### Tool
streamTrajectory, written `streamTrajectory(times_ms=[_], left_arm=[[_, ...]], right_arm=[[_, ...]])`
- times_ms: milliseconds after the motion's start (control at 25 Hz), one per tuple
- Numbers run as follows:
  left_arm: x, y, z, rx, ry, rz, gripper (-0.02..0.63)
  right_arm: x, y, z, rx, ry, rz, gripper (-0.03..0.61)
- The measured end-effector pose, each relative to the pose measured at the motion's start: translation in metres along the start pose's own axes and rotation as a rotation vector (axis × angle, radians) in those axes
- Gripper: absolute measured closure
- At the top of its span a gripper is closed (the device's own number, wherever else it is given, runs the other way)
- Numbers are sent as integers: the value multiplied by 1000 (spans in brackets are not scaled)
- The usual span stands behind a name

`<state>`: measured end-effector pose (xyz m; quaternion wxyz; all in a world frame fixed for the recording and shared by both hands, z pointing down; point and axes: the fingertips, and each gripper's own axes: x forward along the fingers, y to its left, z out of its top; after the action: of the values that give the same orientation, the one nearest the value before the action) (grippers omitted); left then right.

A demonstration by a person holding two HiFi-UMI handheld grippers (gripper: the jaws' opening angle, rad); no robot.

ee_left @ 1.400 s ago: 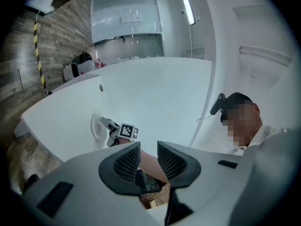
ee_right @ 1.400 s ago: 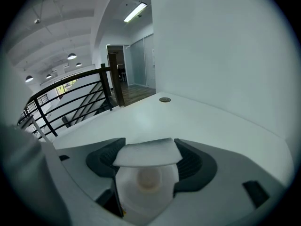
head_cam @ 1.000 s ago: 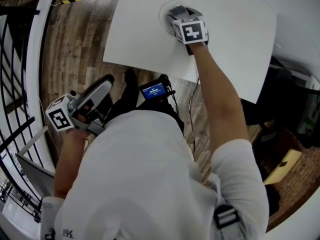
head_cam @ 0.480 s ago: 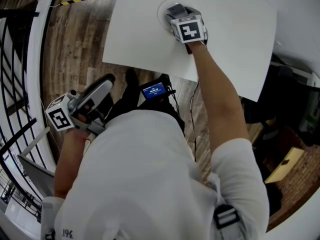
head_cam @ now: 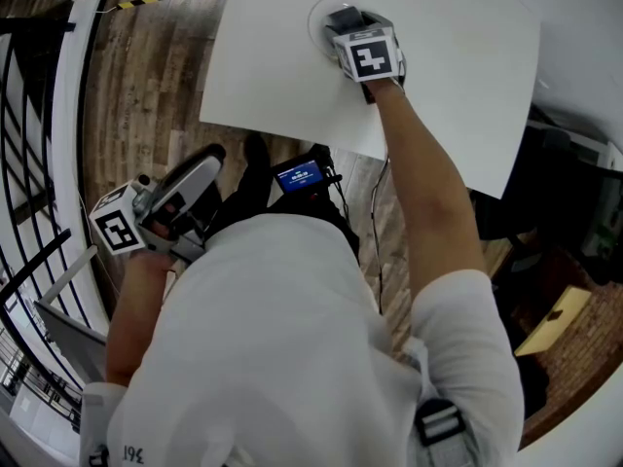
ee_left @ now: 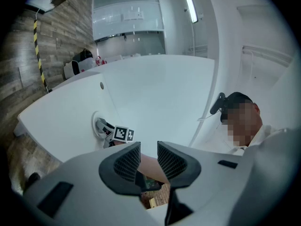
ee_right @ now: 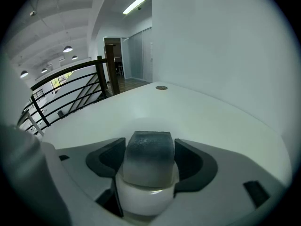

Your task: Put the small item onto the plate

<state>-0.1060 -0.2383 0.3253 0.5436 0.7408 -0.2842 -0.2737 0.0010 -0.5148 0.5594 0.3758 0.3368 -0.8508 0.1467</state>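
The small item [ee_right: 149, 157], dark grey on top and white below, sits clamped between the jaws of my right gripper [ee_right: 149, 166]. In the head view that right gripper [head_cam: 341, 16] reaches over the white plate [head_cam: 316, 25] at the table's near left part, and its marker cube hides most of the plate. Whether the item touches the plate I cannot tell. My left gripper [head_cam: 207, 156] hangs low off the table beside my body. Its pads [ee_left: 128, 161] stand a narrow gap apart with nothing between them. From the left gripper view the plate [ee_left: 96, 122] shows far off.
The white table [head_cam: 458, 76] has a round cable hole [ee_right: 161, 87] at its far side. Wooden floor [head_cam: 146, 86] and a black railing [head_cam: 29, 115] lie to the left. A small blue-lit screen [head_cam: 300, 176] hangs at my chest.
The right gripper has shifted very slightly over the plate, still holding the item. The left gripper has stayed where it was.
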Motion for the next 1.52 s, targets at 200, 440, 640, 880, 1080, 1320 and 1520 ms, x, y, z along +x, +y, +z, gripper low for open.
streamTrajectory(times_ms=[200, 440, 640, 880, 1080, 1320, 1520], left_arm=[[2, -2, 0, 0, 4, -7, 511], [2, -2, 0, -3, 2, -11, 511], [2, 0, 0, -5, 1, -13, 509], [1, -2, 0, -5, 7, -30, 511], [6, -7, 1, -3, 10, -51, 511], [4, -7, 0, 2, 14, -65, 511], [3, -10, 1, 16, 6, -79, 511]], right_arm=[[1, -5, 1, -7, -12, -10, 253], [-1, -5, 3, 0, -7, -18, 253], [-4, -8, 5, 26, -21, -31, 253], [-19, -10, 14, 53, -43, -55, 253], [-29, -12, 17, 64, -73, -56, 253], [-46, -12, 16, 76, -78, -67, 253], [-67, -4, 17, 122, -107, -29, 253]])
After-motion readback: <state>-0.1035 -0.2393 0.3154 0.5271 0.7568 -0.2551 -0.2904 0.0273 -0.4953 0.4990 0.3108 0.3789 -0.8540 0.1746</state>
